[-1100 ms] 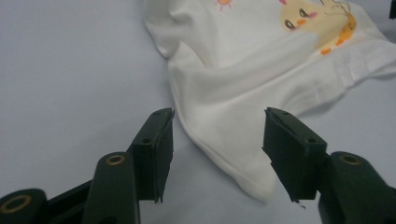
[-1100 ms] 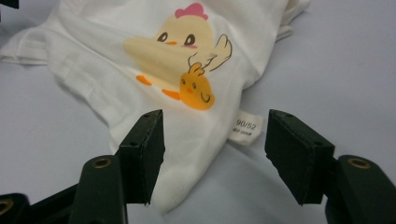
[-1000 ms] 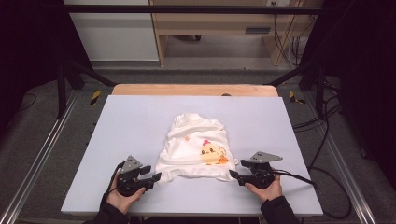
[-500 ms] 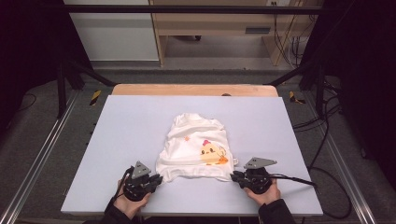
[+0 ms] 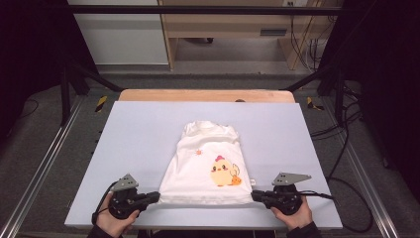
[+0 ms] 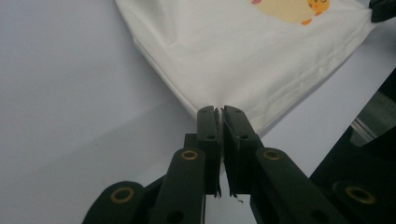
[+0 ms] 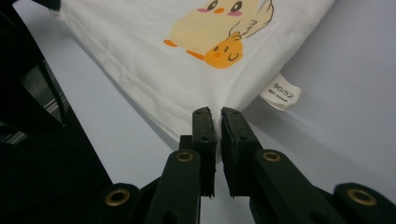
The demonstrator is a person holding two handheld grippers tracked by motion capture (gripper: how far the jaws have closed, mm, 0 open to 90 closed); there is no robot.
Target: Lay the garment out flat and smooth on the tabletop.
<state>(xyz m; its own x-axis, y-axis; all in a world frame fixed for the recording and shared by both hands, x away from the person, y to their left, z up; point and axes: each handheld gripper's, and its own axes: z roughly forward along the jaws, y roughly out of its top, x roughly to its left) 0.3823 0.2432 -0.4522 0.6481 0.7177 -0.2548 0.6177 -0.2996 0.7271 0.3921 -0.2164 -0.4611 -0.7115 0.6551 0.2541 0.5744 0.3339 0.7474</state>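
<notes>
A small white shirt [image 5: 205, 168] with a yellow chick print [image 5: 224, 172] lies flat on the pale table [image 5: 138, 134], collar pointing away from me and hem stretched near the front edge. My left gripper [image 5: 157, 197] is shut on the hem's left corner, seen close up as white cloth [image 6: 243, 65] pinched between the black jaws of the left gripper [image 6: 220, 110]. My right gripper [image 5: 254, 195] is shut on the hem's right corner; in the right gripper view [image 7: 214, 112] the shirt [image 7: 154, 60] and its size label [image 7: 280, 92] lie just beyond the jaws.
The table's front edge [image 5: 208, 227] runs just behind both hands. A wooden board [image 5: 205, 95] borders the far side. Metal rails [image 5: 44, 158] flank the table, and cables [image 5: 341, 129] trail on the floor at the right.
Both grippers have drawn back toward the table's front edge, pulling the hem with them. The crumpled shirt has stretched out flat and longer.
</notes>
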